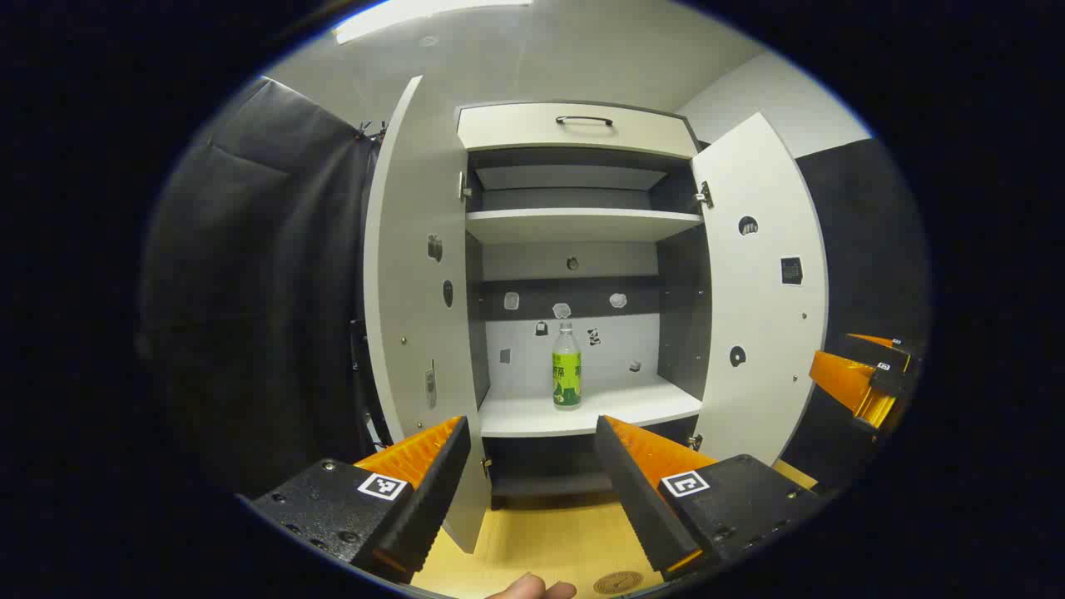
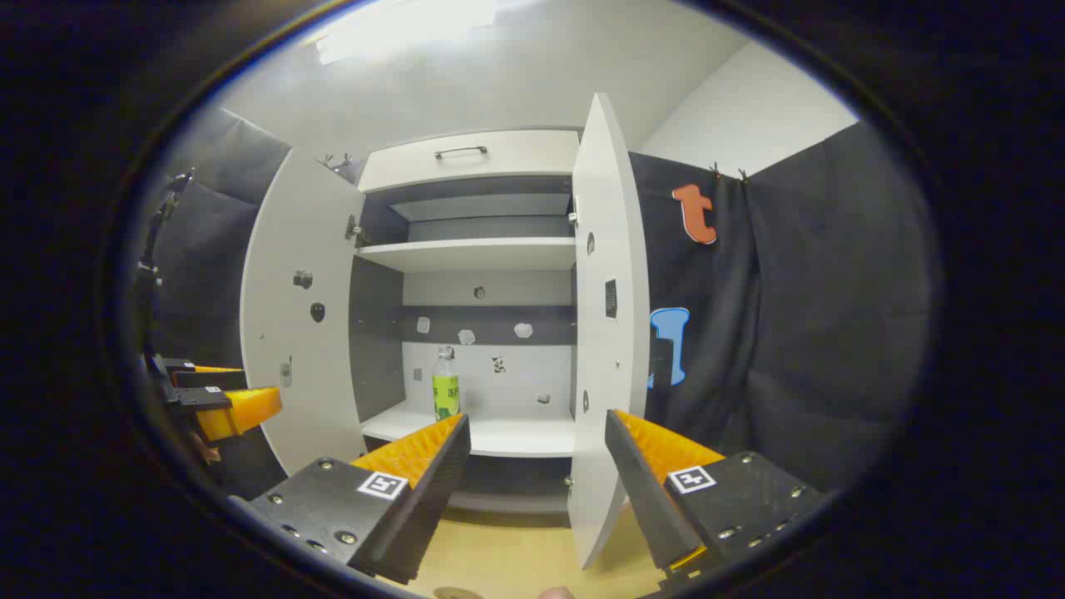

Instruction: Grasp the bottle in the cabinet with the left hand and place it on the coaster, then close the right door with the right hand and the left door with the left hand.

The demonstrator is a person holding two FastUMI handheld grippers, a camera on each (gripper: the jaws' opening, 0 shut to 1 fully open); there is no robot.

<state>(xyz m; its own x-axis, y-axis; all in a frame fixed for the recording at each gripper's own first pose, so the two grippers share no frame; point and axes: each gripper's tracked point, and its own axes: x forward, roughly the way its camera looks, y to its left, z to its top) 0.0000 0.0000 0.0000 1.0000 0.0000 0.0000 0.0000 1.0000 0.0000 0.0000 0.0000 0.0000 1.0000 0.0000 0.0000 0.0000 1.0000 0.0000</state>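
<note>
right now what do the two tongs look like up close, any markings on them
Each of the tongs, left and right, has two long wedge-shaped fingers with ribbed inner faces. The fingers sit on dark flat blocks studded with small screws, and each block carries a small square black-and-white tag. No cables can be seen. A fingertip of the person shows at the bottom edge; no sleeve can be seen.
</note>
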